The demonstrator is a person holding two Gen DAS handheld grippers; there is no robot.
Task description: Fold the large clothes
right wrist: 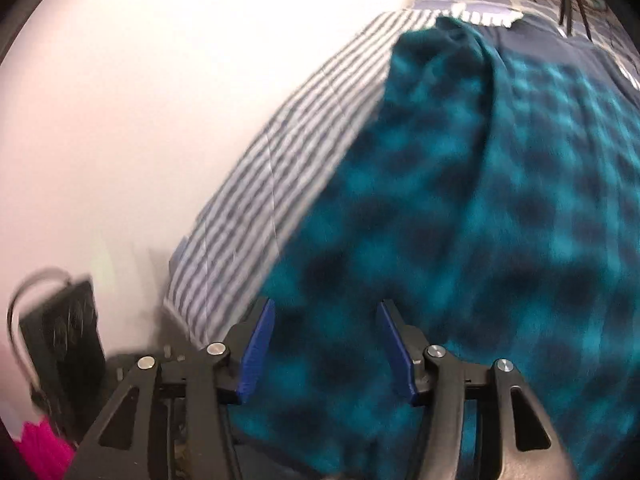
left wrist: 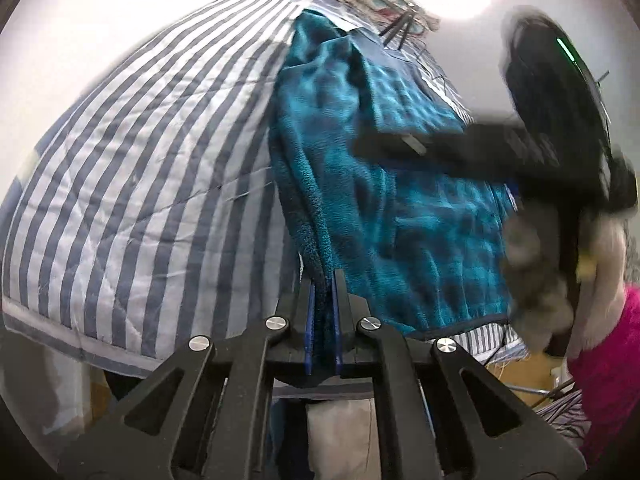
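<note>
The left tongs (left wrist: 323, 292) are pinched tight on an edge of the teal fleece (left wrist: 384, 216), while the right tongs (right wrist: 326, 340) stand wide apart with the fleece beneath them, gripping nothing. The fleece lies spread along the right side of the bed, on the striped quilt (left wrist: 132, 184), one edge doubled over. So the folding looks barely begun: perhaps one lengthwise fold forming, the rest to do. The left view alone shows the right tool reaching across the fleece; the right view alone shows a dark box (right wrist: 60, 340) by the wall.
</note>
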